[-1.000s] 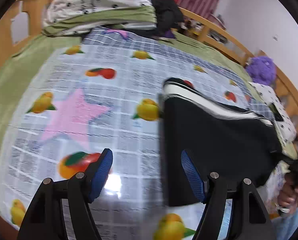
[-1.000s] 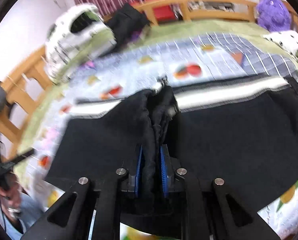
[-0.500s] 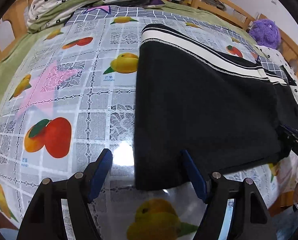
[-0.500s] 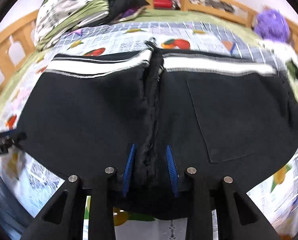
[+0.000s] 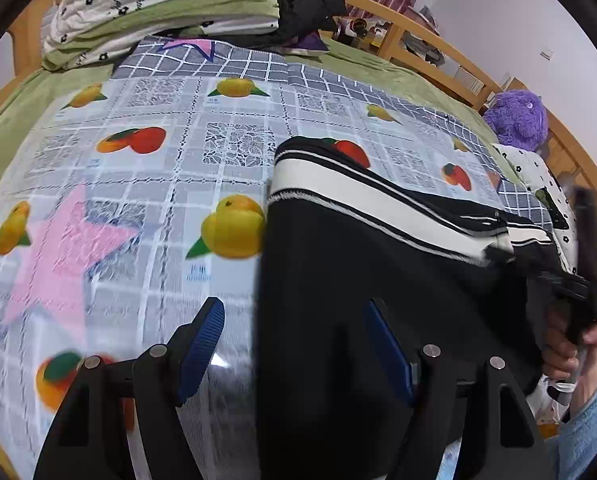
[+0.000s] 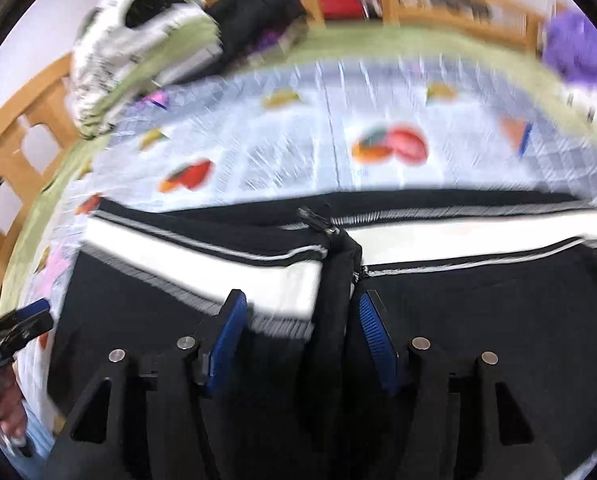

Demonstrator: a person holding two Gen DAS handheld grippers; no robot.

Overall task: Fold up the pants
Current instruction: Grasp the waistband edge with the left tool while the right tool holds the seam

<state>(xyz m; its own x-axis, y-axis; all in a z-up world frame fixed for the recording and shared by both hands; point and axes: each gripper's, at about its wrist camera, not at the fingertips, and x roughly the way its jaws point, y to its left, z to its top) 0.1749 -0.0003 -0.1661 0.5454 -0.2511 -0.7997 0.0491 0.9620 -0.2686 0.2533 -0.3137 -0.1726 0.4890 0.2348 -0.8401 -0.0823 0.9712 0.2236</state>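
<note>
Lying on the fruit-printed cloth [image 5: 170, 168] of the bed, the black pants [image 5: 338, 280] are spread with the white striped waistband [image 6: 202, 256] toward the far side. The left gripper [image 5: 294, 344] is held with jaws wide over the left edge of the pants, nothing between them. The right gripper [image 6: 298, 332] is also held wide, a dark fold with the zipper [image 6: 318, 222] rising between its fingers. A purple plush toy [image 5: 516, 118] is seen by the wooden rail [image 5: 430, 42].
</note>
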